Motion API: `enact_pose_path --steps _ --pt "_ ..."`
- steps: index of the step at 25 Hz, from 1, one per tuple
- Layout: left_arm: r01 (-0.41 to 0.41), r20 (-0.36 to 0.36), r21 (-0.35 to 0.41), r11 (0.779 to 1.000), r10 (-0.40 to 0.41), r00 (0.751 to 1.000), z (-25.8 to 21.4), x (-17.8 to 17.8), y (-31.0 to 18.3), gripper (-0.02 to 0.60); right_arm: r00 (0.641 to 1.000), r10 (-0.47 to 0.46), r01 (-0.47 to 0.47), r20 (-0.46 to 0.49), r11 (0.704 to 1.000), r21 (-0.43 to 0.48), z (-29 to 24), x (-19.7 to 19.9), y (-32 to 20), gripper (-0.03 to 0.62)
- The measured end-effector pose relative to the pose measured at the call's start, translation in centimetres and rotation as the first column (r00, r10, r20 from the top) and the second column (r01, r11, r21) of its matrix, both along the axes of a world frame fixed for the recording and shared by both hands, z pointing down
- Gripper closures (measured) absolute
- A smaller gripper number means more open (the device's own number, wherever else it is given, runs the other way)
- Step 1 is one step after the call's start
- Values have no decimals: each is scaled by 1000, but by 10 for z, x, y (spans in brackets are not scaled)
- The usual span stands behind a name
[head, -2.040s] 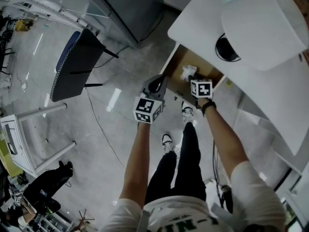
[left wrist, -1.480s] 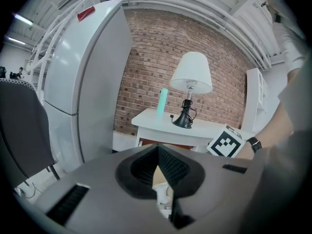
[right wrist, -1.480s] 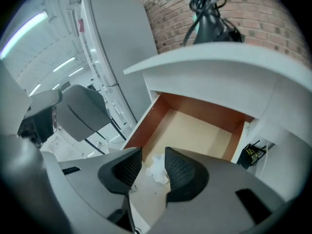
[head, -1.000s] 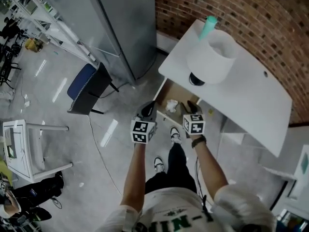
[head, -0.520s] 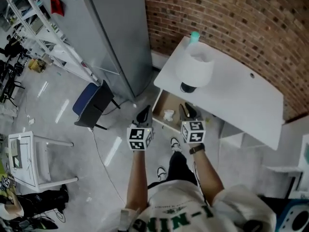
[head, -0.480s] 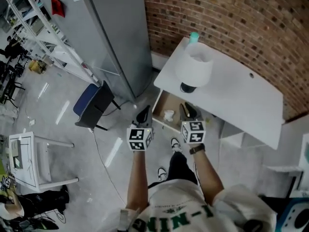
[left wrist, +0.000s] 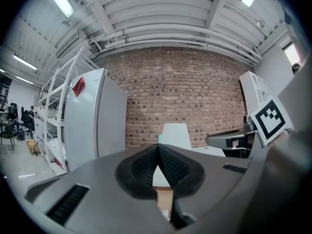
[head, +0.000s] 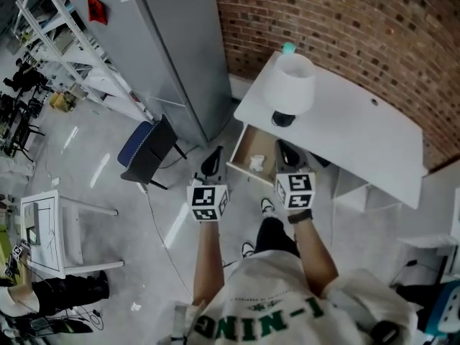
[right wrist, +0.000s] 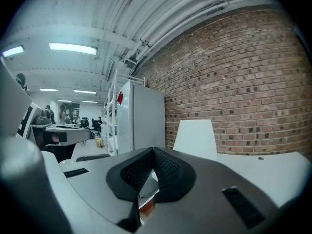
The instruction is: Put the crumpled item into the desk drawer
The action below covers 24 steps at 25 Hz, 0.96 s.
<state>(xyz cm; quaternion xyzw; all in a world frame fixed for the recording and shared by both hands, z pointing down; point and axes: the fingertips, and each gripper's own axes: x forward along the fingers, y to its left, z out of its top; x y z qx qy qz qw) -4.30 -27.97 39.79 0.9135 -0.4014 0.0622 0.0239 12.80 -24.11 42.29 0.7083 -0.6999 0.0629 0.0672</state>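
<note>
Jaws of right gripper (head: 284, 149) newly together; crumpled item (head: 256, 163) in drawer (head: 264, 143).

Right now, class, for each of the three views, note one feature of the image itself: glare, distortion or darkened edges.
Head view: pale streaks of glare on the glossy floor. Left gripper view: wide-angle distortion bows the brick wall; black corners; the strip light is blown out. Right gripper view: the same dark rim, ceiling light glowing bright.

The white desk (head: 359, 131) carries a white-shaded lamp (head: 289, 85) with a small teal object (head: 288, 48) just behind it, while its open drawer (head: 263, 143) holds a crumpled white item (head: 256, 163).
</note>
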Motion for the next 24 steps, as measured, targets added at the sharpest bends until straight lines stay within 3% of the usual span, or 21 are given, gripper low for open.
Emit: enact_pose_path --steps 7,24 --pt "18 -22 25 1000 -17 1000 -15 -6 16 583 1000 22 -22 10 999 24 -10 1 20 591" --pt "46 -38 -21 999 -47 998 1 -11 10 583 1000 -11 9 27 999 47 -14 -5 20 591"
